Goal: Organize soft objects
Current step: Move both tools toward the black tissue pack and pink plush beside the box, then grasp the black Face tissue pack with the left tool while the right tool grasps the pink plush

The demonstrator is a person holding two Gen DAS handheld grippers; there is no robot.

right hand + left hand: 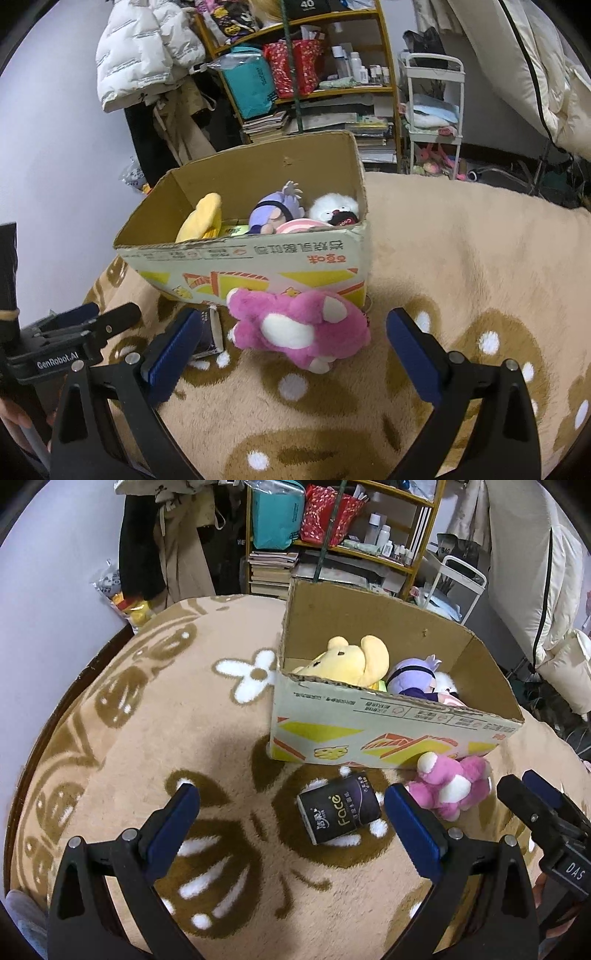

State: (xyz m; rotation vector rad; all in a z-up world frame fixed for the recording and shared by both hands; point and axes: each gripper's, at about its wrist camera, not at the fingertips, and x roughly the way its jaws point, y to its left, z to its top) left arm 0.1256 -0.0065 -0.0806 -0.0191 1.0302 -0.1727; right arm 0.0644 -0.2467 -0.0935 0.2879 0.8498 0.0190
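A pink plush bear [301, 328] lies on the beige blanket in front of an open cardboard box [258, 258]; it also shows in the left wrist view [448, 788]. The box [388, 720] holds a yellow plush [351, 659], a purple doll [412, 674] and a white plush [332, 208]. A black tissue pack [340, 812] lies left of the bear. My left gripper [291, 797] is open, just short of the pack. My right gripper [291, 325] is open, with the bear between its fingers' line, slightly ahead.
A beige blanket with brown and white patterns [147, 738] covers the surface. Behind the box stand a cluttered wooden shelf [332, 88], hanging clothes [166, 546] and a white cart [434, 122]. The right gripper's body [546, 823] shows at the left view's right edge.
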